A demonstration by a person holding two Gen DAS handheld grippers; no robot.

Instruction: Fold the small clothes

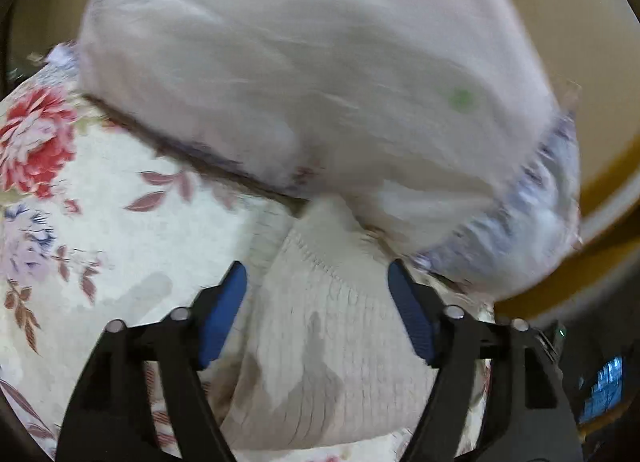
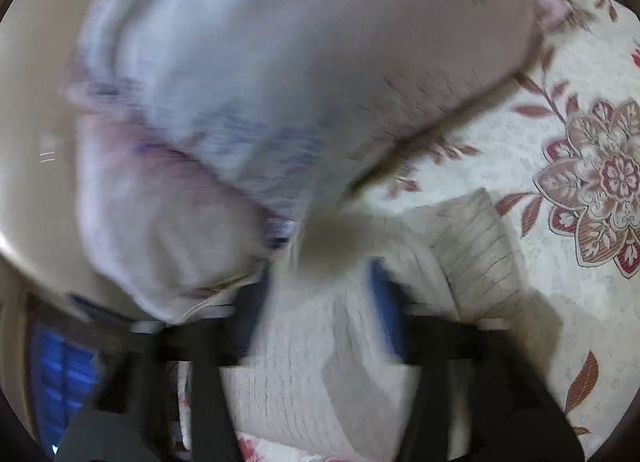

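Observation:
A pale pink small garment with a blue-patterned ruffled hem and small coloured dots is blurred and lifted over the floral bedspread. It also fills the right wrist view. A cream ribbed knit piece lies flat under it, between the fingers of my left gripper, which is open and holds nothing. My right gripper is blurred, its jaws apart over the same knit piece; the pink garment's edge hangs over its left finger.
The floral bedspread covers the surface. A cream wall and a yellow-brown edge lie beyond it. A blue-lit object sits at the lower left of the right wrist view.

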